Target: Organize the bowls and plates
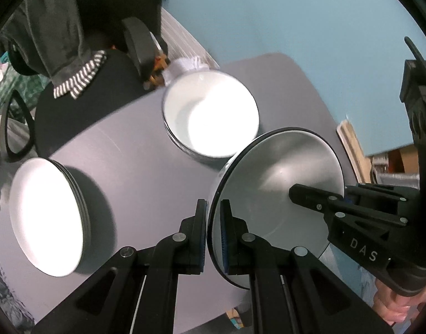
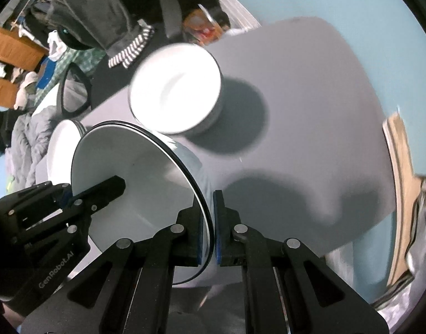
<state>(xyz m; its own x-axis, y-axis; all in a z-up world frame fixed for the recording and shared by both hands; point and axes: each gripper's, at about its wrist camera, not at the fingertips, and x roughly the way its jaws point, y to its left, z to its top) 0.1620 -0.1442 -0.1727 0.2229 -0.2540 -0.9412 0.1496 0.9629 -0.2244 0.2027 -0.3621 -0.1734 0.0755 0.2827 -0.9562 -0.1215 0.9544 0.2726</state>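
Both claws point(image 1: 213, 233) point(image 2: 210, 228) pinching plate point(image 1: 276, 178) rim

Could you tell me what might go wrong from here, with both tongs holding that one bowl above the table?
1. The left tongs and right tongs pinch only the thin rim of the bowl, on opposite sides; if the hands drift apart or twist, it may slip and fall.
2. The stacked bowls sit close below; lowering off-centre could knock the stack.
3. The plates lie near the table edge and could be bumped.
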